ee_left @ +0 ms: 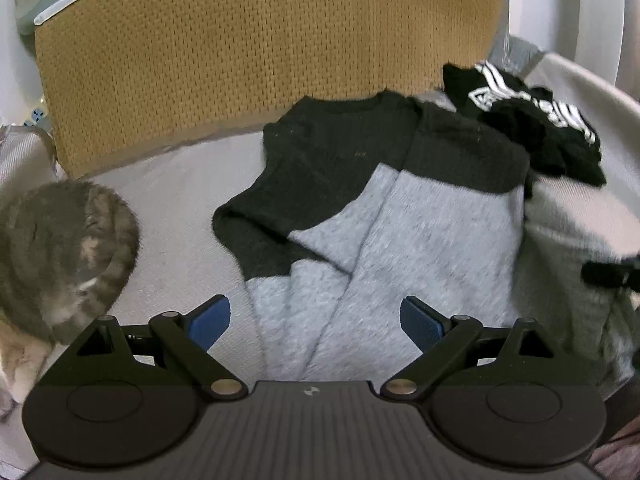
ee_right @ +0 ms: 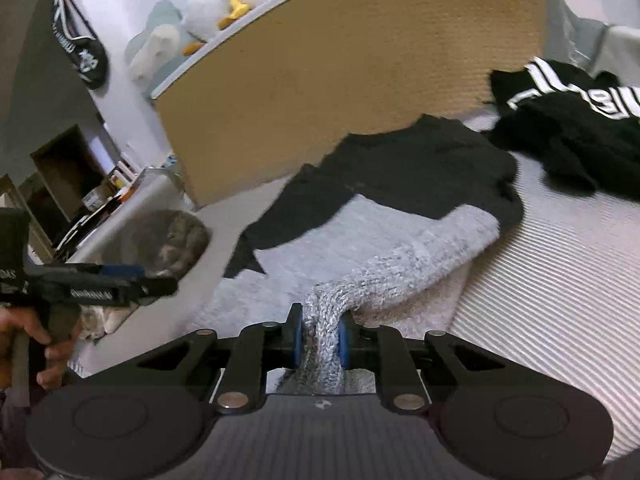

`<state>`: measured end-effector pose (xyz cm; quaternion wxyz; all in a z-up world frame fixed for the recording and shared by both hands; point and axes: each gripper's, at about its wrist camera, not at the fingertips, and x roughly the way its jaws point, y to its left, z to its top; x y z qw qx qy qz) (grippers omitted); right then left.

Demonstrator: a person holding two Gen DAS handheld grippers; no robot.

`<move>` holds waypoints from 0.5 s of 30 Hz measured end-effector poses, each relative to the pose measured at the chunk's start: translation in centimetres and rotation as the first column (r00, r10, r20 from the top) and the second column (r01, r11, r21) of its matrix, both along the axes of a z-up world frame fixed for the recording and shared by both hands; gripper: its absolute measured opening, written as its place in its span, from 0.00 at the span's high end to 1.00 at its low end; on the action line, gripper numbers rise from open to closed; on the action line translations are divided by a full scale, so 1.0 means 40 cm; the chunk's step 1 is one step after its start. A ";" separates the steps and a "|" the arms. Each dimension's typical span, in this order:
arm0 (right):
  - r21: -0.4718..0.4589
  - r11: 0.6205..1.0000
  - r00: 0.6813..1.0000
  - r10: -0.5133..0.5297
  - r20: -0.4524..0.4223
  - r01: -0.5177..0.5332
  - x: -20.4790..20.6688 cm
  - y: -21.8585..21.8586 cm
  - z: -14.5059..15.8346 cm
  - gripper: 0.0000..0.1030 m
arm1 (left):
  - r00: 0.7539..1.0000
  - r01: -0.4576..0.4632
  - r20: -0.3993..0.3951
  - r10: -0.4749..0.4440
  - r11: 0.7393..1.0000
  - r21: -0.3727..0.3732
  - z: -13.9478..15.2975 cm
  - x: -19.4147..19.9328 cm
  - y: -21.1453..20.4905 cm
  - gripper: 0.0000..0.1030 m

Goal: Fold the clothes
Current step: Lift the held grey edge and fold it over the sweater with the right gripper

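A black and grey knit sweater point(ee_left: 384, 216) lies on the bed, collar toward the headboard, with its sleeves folded in over the body. My left gripper point(ee_left: 316, 322) is open and empty, just above the sweater's grey lower part. My right gripper point(ee_right: 320, 338) is shut on a bunched piece of the grey knit of the sweater point(ee_right: 400, 236) and holds it lifted. The left gripper point(ee_right: 120, 276) also shows at the left of the right wrist view, held by a hand.
A grey tabby cat point(ee_left: 60, 252) lies curled on the bed to the left of the sweater. A black garment with white stripes point(ee_left: 532, 120) is heaped at the back right. A tan woven headboard point(ee_left: 256, 52) stands behind. Plush toys point(ee_right: 208, 4) sit on top of it.
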<state>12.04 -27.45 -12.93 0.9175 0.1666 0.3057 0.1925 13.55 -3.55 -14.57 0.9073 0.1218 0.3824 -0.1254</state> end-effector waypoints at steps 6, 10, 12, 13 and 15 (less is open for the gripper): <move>-0.034 0.998 0.998 0.048 0.044 -0.046 0.022 0.077 0.029 0.82 | 0.999 0.047 -0.008 -0.047 0.995 0.084 0.010 0.024 0.021 0.08; -0.065 0.994 0.993 0.087 0.082 -0.082 0.039 0.143 0.050 0.82 | 0.998 0.067 -0.006 -0.067 0.990 0.125 0.020 0.037 0.033 0.08; -0.086 0.991 0.988 0.114 0.100 -0.106 0.047 0.183 0.060 0.82 | 0.998 0.068 -0.009 -0.068 0.989 0.128 0.021 0.041 0.043 0.08; -0.096 0.988 0.986 0.128 0.109 -0.118 0.051 0.203 0.064 0.82 | 0.998 0.064 -0.012 -0.063 0.990 0.127 0.019 0.042 0.049 0.08; -0.114 0.983 0.980 0.158 0.116 -0.145 0.063 0.243 0.065 0.82 | 0.999 0.052 -0.020 -0.050 0.991 0.120 0.016 0.047 0.066 0.08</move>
